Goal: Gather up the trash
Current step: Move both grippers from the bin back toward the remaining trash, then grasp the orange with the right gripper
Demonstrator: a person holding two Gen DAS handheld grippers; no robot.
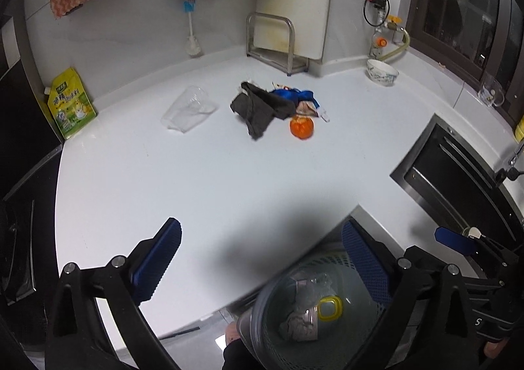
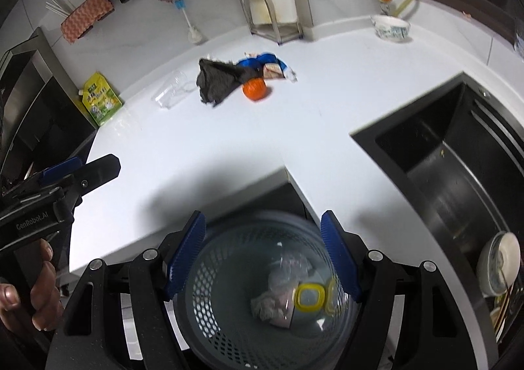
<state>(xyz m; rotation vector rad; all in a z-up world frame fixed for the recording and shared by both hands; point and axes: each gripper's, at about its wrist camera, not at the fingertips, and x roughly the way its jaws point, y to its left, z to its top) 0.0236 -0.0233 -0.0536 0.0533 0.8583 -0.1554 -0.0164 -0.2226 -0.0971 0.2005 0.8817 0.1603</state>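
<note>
Left wrist view: left gripper (image 1: 260, 258) and right gripper (image 2: 262, 255) both spread, empty. Clear plastic cup (image 1: 190, 108) on counter (image 1: 196, 180): light, crushable; grip its rim gently.

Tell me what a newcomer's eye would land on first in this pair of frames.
Probably the orange fruit mid-counter, beside a dark cloth and blue wrappers; a clear plastic cup lies on its side to their left. Nearer the camera, a grey mesh bin below the counter edge already holds crumpled trash and a yellow-rimmed lid. Both tongs stand open and empty above it.
</note>
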